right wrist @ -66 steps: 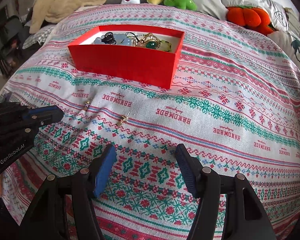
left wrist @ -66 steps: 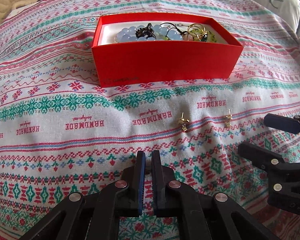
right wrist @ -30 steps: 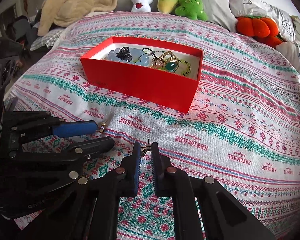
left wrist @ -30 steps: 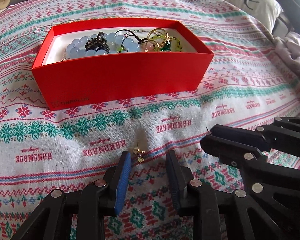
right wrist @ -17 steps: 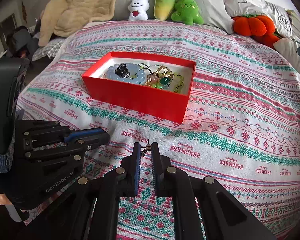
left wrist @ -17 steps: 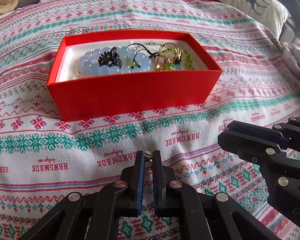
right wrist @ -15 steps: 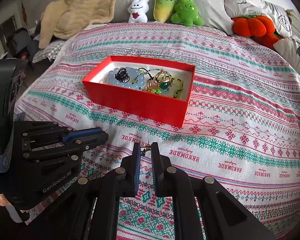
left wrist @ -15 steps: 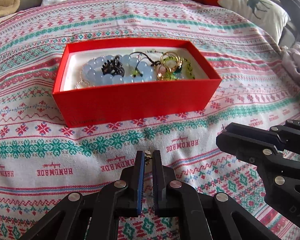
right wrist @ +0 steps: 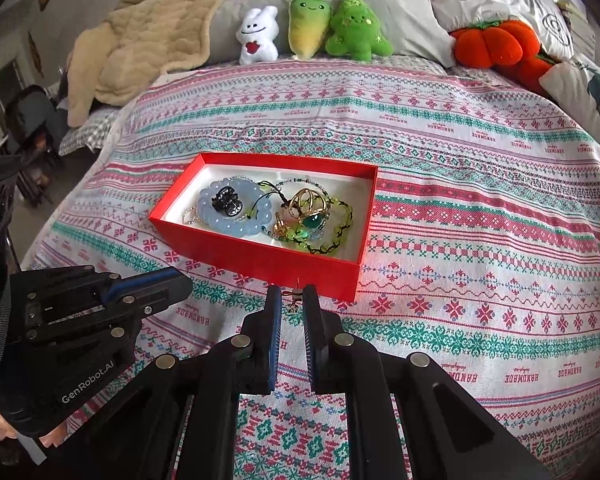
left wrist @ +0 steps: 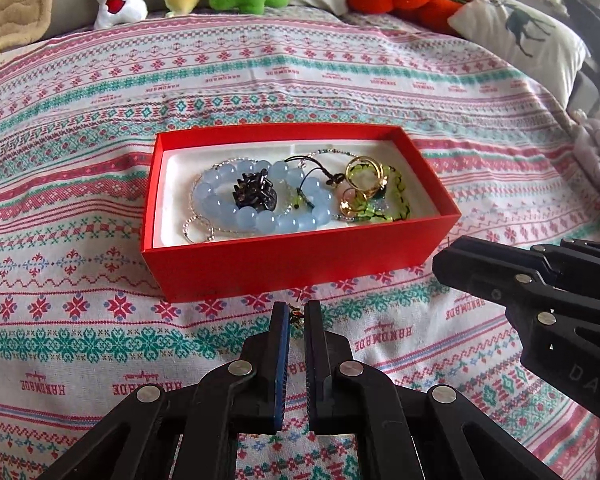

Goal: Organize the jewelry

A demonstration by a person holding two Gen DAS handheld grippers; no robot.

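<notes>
Since each gripper, left [left wrist: 296, 316] and right [right wrist: 292, 298], pinches a tiny gold earring [left wrist: 297, 315] at its fingertips just before the red box [left wrist: 300, 258], either stud could slip; a jolt would drop it short.

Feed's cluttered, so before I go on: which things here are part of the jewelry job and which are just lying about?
Part of the job:
- left gripper, shut on an earring
- right gripper, shut on a second earring
- red box with bead bracelet and gold rings

Just lying about:
- plush toys
- beige blanket
- deer pillow
</notes>
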